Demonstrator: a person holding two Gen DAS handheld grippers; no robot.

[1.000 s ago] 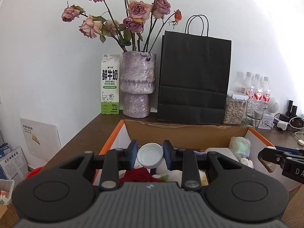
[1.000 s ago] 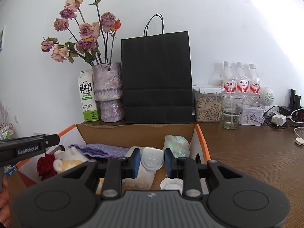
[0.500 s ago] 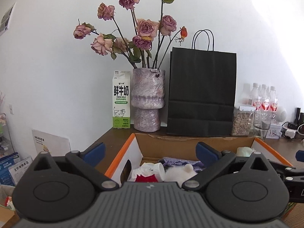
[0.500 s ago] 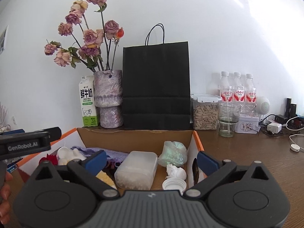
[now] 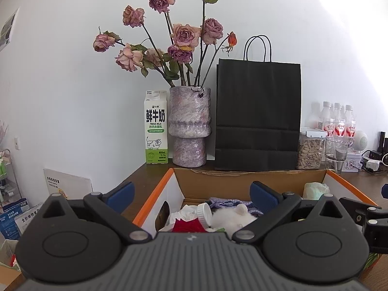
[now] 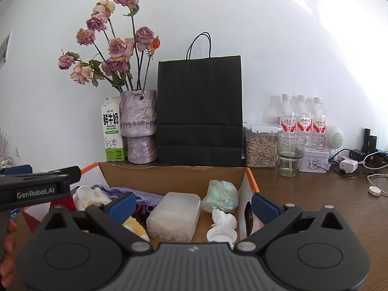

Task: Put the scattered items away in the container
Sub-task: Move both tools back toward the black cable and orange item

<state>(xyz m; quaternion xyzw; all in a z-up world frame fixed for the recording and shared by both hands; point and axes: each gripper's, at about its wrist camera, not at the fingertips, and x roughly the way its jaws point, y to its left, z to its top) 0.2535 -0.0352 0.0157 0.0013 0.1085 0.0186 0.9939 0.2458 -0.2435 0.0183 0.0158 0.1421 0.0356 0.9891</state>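
An open cardboard box [image 5: 242, 179] [image 6: 174, 177] with orange-edged flaps stands on the wooden desk, filled with items. My left gripper [image 5: 191, 196] hovers open over its left end, above a white round container [image 5: 203, 212], a red cloth [image 5: 186, 225] and a white plush toy [image 5: 232, 217]. My right gripper [image 6: 192, 203] hovers open over the right end, above a frosted plastic case [image 6: 174, 214], a greenish wrapped bundle [image 6: 219, 195], crumpled tissue [image 6: 222, 218] and a white lid [image 6: 222, 235]. Neither gripper holds anything. A purple cloth [image 6: 131, 191] lies behind.
Behind the box stand a milk carton [image 5: 156, 127], a vase of dried roses [image 5: 189, 127], a black paper bag [image 5: 258, 115], a seed jar [image 6: 260, 149], a glass [image 6: 289, 154] and bottles [image 6: 302, 118]. Cables and chargers [image 6: 359, 165] lie at far right. A hand [image 6: 7, 247] holds the left tool.
Both grippers opened wide. The left one let go of the white round container and the right one let go of the frosted case; both items now lie in the box.
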